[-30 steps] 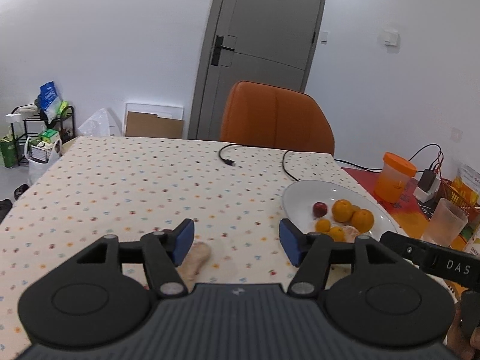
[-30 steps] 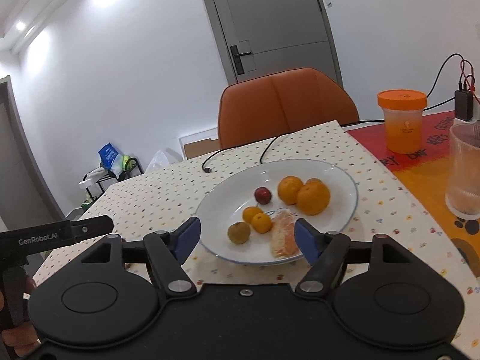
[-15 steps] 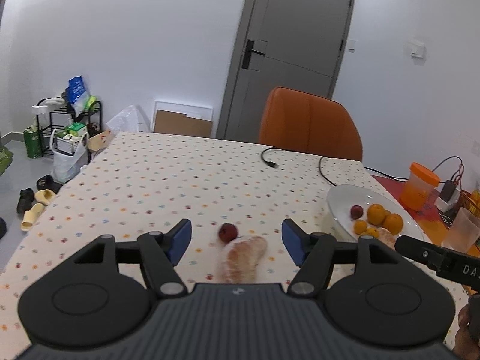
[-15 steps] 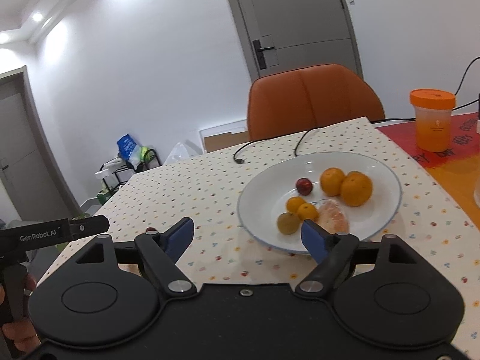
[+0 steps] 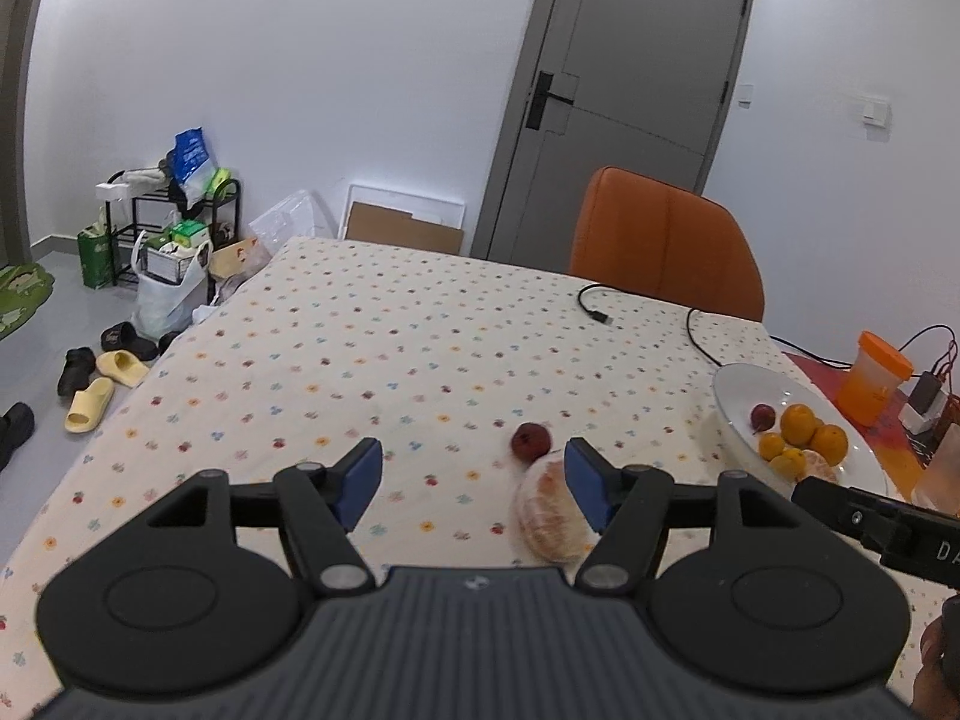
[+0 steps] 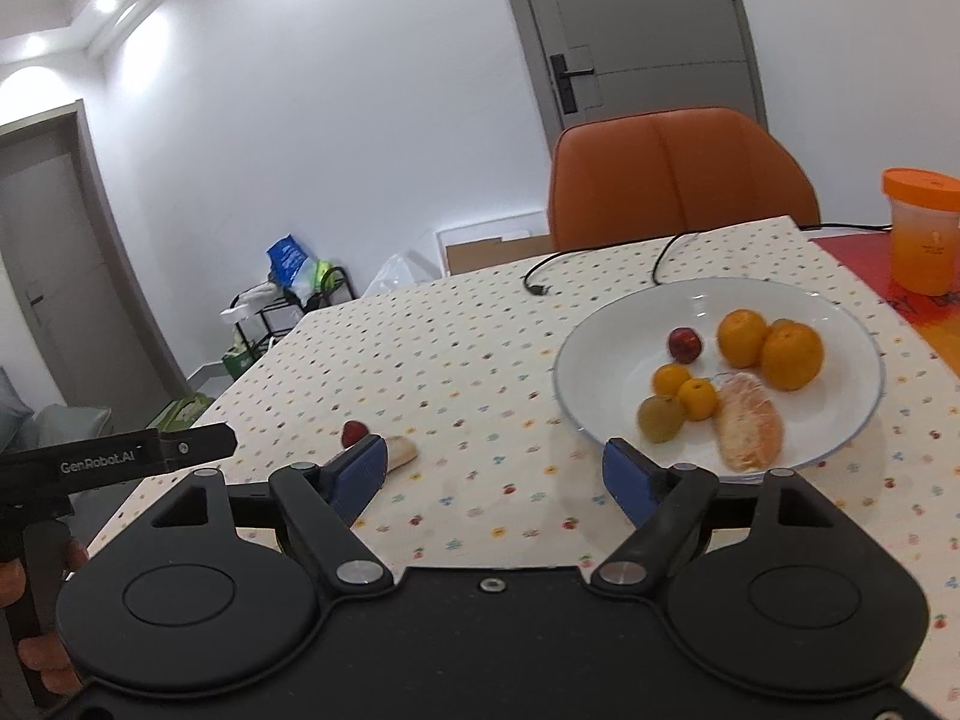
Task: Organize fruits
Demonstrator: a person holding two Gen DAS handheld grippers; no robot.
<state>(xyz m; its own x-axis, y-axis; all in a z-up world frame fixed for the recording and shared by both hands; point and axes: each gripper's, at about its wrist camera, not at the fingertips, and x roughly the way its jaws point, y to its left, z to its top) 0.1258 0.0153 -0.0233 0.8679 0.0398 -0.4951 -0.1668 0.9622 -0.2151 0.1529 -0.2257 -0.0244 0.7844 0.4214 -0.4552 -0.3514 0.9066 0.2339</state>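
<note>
Partly hidden and cropped items, both wrist views

The peeled citrus piece (image 5: 549,516) is partly covered by the left gripper's (image 5: 474,474) right finger; in the right wrist view a blue pad hides most of it. The clear cup (image 5: 948,468) is cut by the frame edge. Shelf contents (image 5: 180,210) are too small to identify.

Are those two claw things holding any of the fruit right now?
No. The left gripper and right gripper are both open and empty; the peeled orange and red fruit lie on the tablecloth.
</note>
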